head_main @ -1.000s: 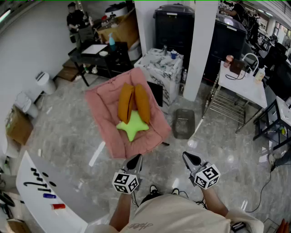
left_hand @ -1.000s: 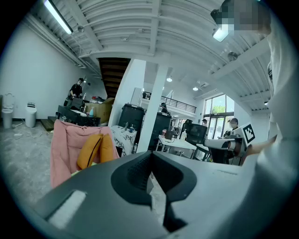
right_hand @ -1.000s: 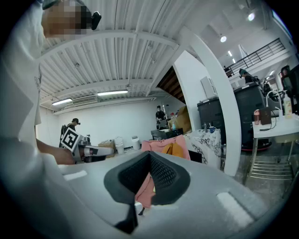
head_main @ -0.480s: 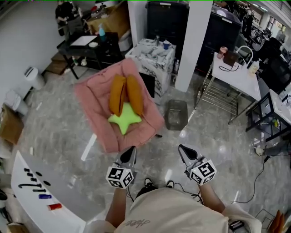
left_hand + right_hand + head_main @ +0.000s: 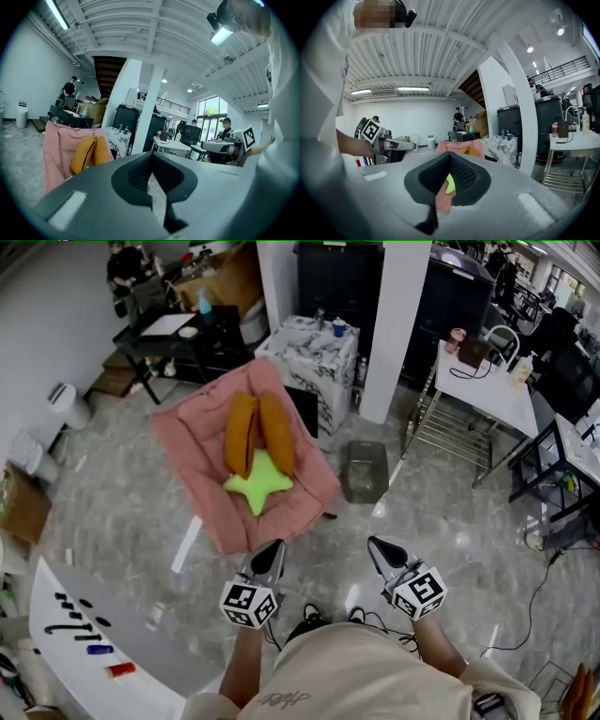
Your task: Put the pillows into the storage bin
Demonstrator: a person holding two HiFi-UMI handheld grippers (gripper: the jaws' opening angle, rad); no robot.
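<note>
Two orange pillows (image 5: 258, 432) lie side by side on a pink lounge cushion (image 5: 192, 442), and a green star pillow (image 5: 257, 484) rests just below them. The orange pillows (image 5: 89, 152) also show in the left gripper view, standing against the pink cushion (image 5: 56, 150). A grey storage bin (image 5: 363, 472) stands on the floor right of the cushion. My left gripper (image 5: 269, 557) and right gripper (image 5: 383, 551) hover near my body, short of the cushion, both shut and holding nothing. Through the right gripper's jaws I glimpse the green pillow (image 5: 449, 183).
A marble-patterned cabinet (image 5: 319, 352) and a white pillar (image 5: 394, 324) stand behind the cushion. A white table (image 5: 492, 390) with a wire rack is at the right. A white board with markers (image 5: 84, 638) lies at lower left. A person (image 5: 127, 268) sits far back left.
The view has shifted a little: the cushion, pillows and bin sit slightly lower than half a second ago. Both grippers keep their place before my body, still shut.
</note>
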